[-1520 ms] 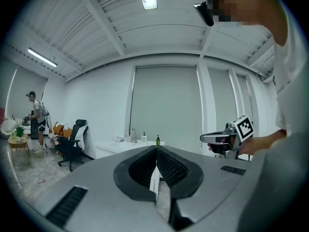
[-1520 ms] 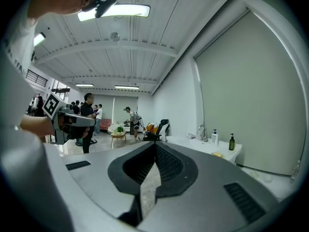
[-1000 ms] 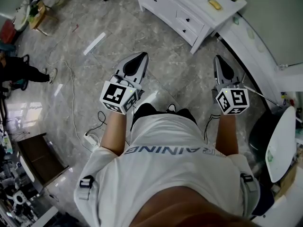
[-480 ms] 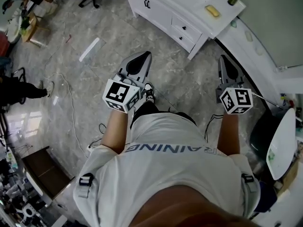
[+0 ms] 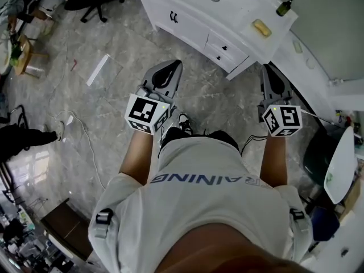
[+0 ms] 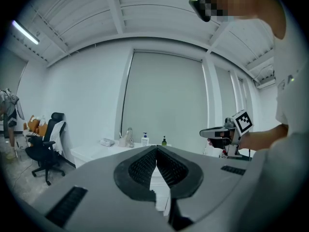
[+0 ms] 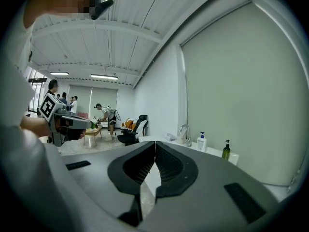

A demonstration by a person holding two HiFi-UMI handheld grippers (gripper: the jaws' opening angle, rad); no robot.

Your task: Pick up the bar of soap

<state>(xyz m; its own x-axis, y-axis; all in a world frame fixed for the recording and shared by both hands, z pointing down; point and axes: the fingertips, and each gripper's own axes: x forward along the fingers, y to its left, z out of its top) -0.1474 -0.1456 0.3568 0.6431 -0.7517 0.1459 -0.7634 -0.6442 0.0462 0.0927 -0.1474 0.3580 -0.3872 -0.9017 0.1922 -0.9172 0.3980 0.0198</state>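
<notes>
Head view: I have walked on, so the desk (image 5: 187,7) is nearer now; the yellow soap (image 5: 261,28) lies on its right end, not in reach yet | Left gripper view: left gripper (image 6: 156,151) clenched, empty | Right gripper view: right gripper (image 7: 155,146) clenched, empty; no soap seen here

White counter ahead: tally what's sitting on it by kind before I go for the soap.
Yellow bar of soap: 1
Pump bottles: 2, a dark green bottle and a white bottle
Metal faucet: 1
Pale unclear item past the faucet: 1
Total: 5
</notes>
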